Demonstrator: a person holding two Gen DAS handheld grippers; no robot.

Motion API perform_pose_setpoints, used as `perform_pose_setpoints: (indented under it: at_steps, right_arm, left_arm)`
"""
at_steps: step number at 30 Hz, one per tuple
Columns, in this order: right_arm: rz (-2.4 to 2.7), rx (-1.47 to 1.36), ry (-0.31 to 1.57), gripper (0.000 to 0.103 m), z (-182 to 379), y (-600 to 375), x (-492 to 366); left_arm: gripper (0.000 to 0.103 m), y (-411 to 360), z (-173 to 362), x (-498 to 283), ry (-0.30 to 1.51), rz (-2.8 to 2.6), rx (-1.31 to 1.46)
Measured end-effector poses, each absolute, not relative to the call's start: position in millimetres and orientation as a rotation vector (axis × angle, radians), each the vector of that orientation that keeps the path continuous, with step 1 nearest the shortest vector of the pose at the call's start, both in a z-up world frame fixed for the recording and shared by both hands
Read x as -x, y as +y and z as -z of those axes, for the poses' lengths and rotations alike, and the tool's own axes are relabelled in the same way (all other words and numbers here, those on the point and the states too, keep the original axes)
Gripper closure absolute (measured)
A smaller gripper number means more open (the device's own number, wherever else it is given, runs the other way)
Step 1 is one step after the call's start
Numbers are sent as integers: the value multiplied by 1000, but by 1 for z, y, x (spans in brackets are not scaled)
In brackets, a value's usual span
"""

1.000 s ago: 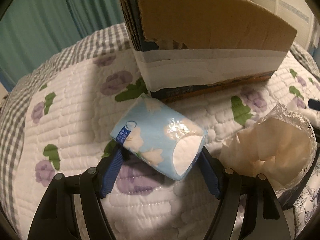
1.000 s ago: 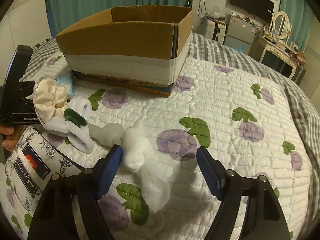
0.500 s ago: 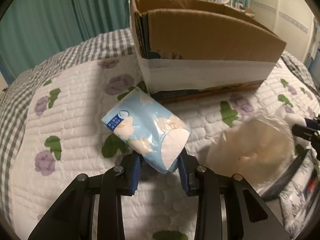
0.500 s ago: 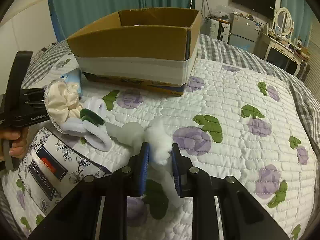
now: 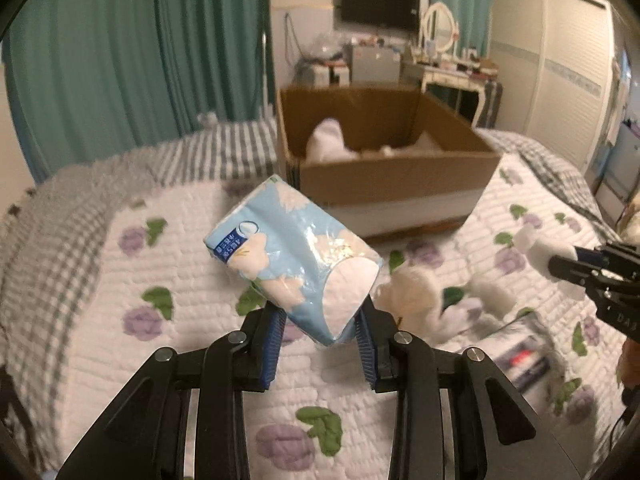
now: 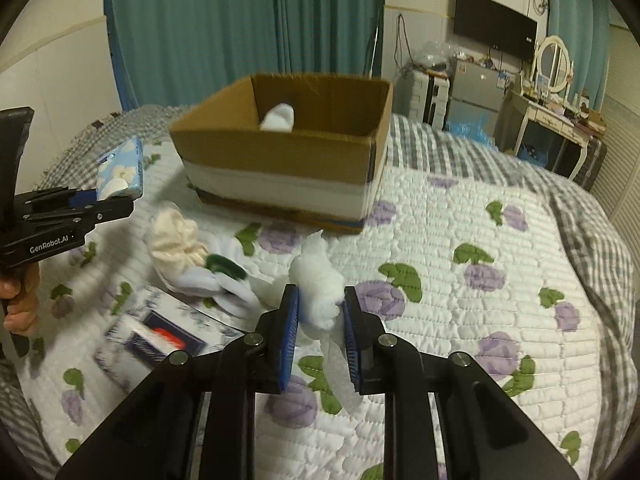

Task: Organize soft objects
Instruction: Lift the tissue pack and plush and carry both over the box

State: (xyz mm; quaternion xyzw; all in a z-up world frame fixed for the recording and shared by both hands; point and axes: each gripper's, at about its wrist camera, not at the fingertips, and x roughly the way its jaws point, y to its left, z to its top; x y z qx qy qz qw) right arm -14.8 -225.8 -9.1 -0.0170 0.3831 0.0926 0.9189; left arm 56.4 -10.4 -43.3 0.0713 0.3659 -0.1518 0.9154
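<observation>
Left gripper (image 5: 320,332) clamped on a blue tissue pack (image 5: 296,256), held tilted in the air above the quilt (image 5: 120,288), in front of the cardboard box (image 5: 392,184). Right gripper (image 6: 320,316) squeezed shut on a white fluffy wad (image 6: 318,280), lifted clear of the quilt. Left lying between the two on the quilt: a cream scrunchie (image 6: 176,236), a green hair tie (image 6: 224,266), a flat floral packet (image 6: 148,336). Something white already inside the box.

"GenRobot.AI" stood in white letters on the black body of the left gripper (image 6: 114,200), at 9 o'clock in the right wrist view. The blue label on the tissue pack (image 5: 294,252) bore small characters too blurred to read.
</observation>
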Motion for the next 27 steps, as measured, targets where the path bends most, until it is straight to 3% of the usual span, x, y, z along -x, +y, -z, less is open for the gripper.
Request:
perform_pose_setpoints:
  at_steps: [16,27]
  right_arm:
    - [-179,35,522,82,-123,-223,62]
    - [-164,85,380,82,-199,-221,48]
  left_arm:
    - [71,-6,-61,-3,534,368,-98]
    - [71,-10,-109,-18,434,360,-80]
